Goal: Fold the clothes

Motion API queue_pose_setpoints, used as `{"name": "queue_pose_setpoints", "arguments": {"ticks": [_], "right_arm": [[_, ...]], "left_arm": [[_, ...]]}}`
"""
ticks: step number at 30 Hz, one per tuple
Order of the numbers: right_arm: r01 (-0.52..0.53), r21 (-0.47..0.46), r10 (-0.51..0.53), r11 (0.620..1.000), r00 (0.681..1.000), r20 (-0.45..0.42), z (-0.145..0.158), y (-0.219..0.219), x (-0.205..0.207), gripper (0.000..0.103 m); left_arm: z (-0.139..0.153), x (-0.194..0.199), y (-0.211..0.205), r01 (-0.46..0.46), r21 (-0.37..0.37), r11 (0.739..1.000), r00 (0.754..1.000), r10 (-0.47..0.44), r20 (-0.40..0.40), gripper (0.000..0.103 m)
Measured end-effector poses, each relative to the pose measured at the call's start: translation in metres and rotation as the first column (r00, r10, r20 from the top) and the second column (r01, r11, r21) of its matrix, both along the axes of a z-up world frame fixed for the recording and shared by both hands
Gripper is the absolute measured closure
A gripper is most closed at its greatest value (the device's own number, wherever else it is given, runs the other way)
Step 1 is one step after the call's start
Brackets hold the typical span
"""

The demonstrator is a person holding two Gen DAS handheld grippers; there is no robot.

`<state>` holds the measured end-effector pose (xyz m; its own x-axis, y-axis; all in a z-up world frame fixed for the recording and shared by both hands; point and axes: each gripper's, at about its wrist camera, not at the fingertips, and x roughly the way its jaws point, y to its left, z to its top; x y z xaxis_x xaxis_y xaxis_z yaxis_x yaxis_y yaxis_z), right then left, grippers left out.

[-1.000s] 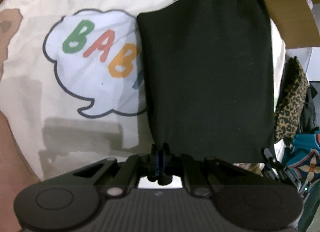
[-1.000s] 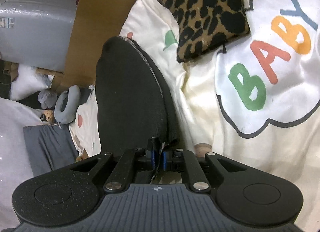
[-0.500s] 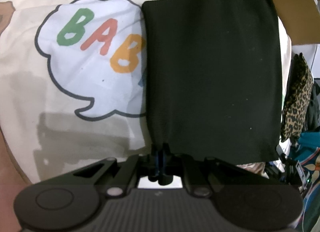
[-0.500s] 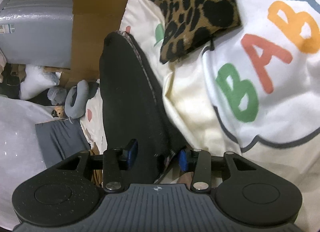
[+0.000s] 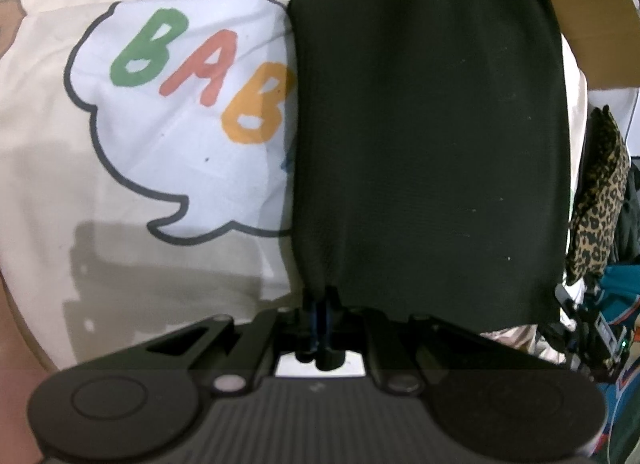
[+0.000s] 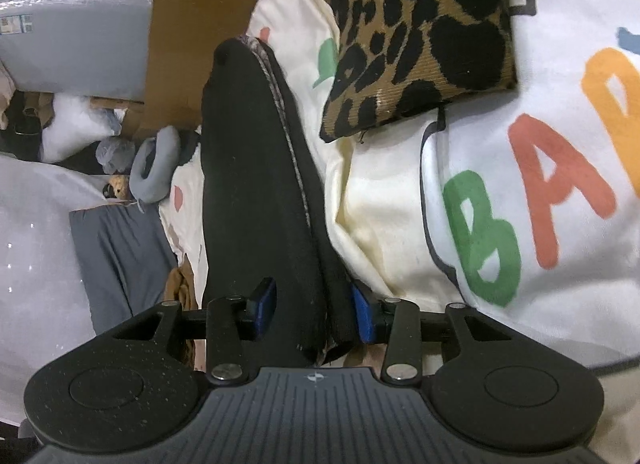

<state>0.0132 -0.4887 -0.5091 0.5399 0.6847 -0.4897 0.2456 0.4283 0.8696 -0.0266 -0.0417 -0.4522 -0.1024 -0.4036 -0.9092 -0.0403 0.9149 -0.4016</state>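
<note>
A folded black garment [image 5: 428,143] lies flat on the cream bed sheet [image 5: 120,264], covering the right end of the sheet's "BABY" speech bubble [image 5: 180,123]. My left gripper [image 5: 320,304] is shut on the garment's near left corner. In the right wrist view the same black garment [image 6: 256,183] is seen edge-on, running away from me. My right gripper [image 6: 312,312] stands open around its near end. The blue pads [image 6: 362,316] are spread on either side of the fabric and do not squeeze it.
A leopard-print cushion [image 6: 416,35] lies on the sheet just beyond the garment, seen also at the bed's edge as a leopard cushion [image 5: 600,199]. A cardboard box [image 6: 192,23], a grey case [image 6: 72,23], a grey neck pillow [image 6: 156,167] and grey cloth [image 6: 120,256] crowd the floor beside the bed.
My right gripper's jaws, shut on the garment's edge a second ago, have spread apart, and it has dropped closer to the bed. The left gripper kept its grip and stayed put.
</note>
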Motion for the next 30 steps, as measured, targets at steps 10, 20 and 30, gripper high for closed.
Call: {"name": "queue_pose_setpoints", "arguments": {"ticks": [10, 20, 30], "right_arm": [[-0.062, -0.086, 0.058, 0.994, 0.997, -0.052, 0.006, 0.007, 0.013, 0.084], [-0.086, -0.146, 0.078, 0.986, 0.995, -0.062, 0.016, 0.013, 0.018, 0.083], [-0.091, -0.187, 0.082, 0.978, 0.995, -0.058, 0.049, 0.015, 0.015, 0.096]], "left_arm": [[-0.001, 0.0, -0.003, 0.014, 0.008, 1.0, 1.0, -0.014, 0.001, 0.099], [0.001, -0.002, -0.005, 0.017, 0.011, 1.0, 1.0, -0.017, -0.001, 0.099], [0.032, -0.01, -0.011, 0.045, 0.012, 0.999, 0.999, -0.045, -0.002, 0.099]]}}
